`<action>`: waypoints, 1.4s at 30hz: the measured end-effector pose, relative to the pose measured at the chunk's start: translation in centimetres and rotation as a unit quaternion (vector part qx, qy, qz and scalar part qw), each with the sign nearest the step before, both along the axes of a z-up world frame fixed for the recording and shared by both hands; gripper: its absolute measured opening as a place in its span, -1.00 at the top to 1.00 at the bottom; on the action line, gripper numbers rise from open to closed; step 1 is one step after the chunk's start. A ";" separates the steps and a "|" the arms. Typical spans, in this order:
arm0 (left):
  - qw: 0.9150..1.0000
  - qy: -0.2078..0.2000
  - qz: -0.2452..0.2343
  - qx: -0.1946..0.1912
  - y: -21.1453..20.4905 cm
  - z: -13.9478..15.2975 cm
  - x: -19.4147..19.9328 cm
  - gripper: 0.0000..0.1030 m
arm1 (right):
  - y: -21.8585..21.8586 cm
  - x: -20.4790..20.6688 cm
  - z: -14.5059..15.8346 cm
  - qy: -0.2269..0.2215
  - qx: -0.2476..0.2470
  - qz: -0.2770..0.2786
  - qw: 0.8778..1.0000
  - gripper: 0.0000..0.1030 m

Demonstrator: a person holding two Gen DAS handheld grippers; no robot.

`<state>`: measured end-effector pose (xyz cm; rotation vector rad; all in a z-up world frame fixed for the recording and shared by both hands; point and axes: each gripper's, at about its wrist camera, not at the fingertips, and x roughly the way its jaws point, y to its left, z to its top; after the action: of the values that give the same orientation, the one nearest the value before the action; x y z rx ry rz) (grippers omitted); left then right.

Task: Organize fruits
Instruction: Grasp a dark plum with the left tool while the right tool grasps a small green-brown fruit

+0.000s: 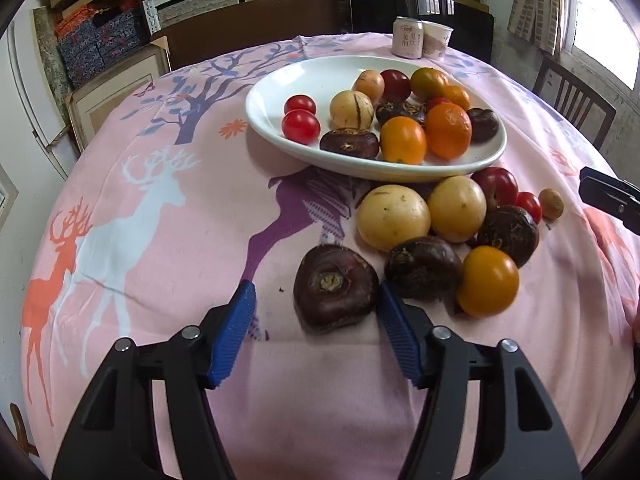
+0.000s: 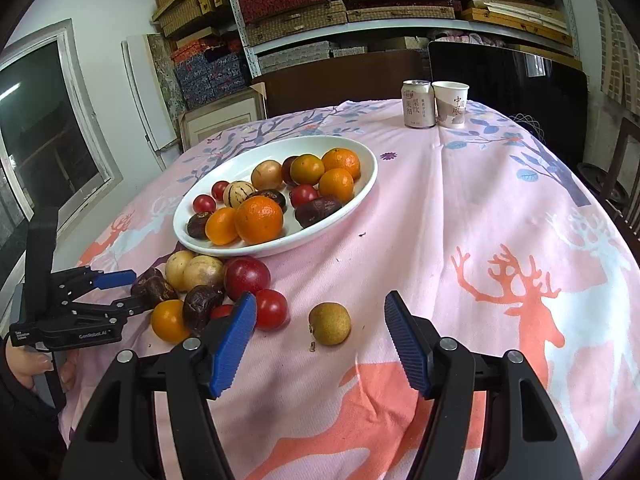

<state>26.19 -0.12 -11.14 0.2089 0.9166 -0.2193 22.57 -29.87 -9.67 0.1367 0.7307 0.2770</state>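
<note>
Left wrist view: the left gripper point(image 1: 316, 306) sits at the bottom middle with its blue pads either side of a dark water chestnut point(image 1: 335, 286). The right pad looks to be touching it, the left one has a clear gap, so I'd call it half open and holding nothing, just lined up for a grab. The white plate point(image 1: 272, 120) in the upper middle already has a bunch of fruit on it, and the loose pile point(image 1: 440, 232) sits right below its rim, probably next to go in.

Right wrist view: the right gripper point(image 2: 320, 316) at the bottom is spread and empty, with a small brownish longan point(image 2: 329, 323) between the fingers but not touched. It lies apart from the pile, so an easy solo pick. The plate point(image 2: 360, 200) is upper left of centre.
</note>
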 end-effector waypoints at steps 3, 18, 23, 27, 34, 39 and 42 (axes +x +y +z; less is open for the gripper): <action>1.000 0.008 -0.001 -0.014 0.0 -0.3 0.7 -0.16 | 0.1 0.1 -0.1 0.005 -0.001 0.000 1.000 -0.30; 0.993 -0.014 0.063 -0.095 3.7 0.8 0.7 0.19 | 2.0 0.7 -1.2 0.042 -0.043 0.028 0.998 -0.23; 0.994 -0.014 0.061 -0.094 3.5 0.7 0.7 0.19 | 2.1 1.8 -2.2 0.074 -0.062 0.012 0.995 0.05; 0.994 -0.016 0.060 -0.093 3.6 0.8 0.7 0.19 | 2.9 2.4 -2.1 0.069 -0.088 0.011 0.994 0.18; 0.994 -0.016 0.059 -0.093 3.6 0.8 0.7 0.19 | 2.7 3.7 -2.6 0.092 -0.076 0.011 0.993 0.31; 0.994 -0.018 0.059 -0.093 3.6 0.9 0.6 0.19 | 2.3 3.7 -2.6 0.093 -0.060 0.007 0.994 0.42; 0.994 -0.019 0.059 -0.093 3.6 0.9 0.6 0.19 | 2.6 3.4 -2.5 0.086 -0.068 0.010 0.994 0.43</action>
<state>26.76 3.48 -10.22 -0.0143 0.8630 -0.1902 25.98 -27.30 -12.12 0.0246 0.9195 0.2352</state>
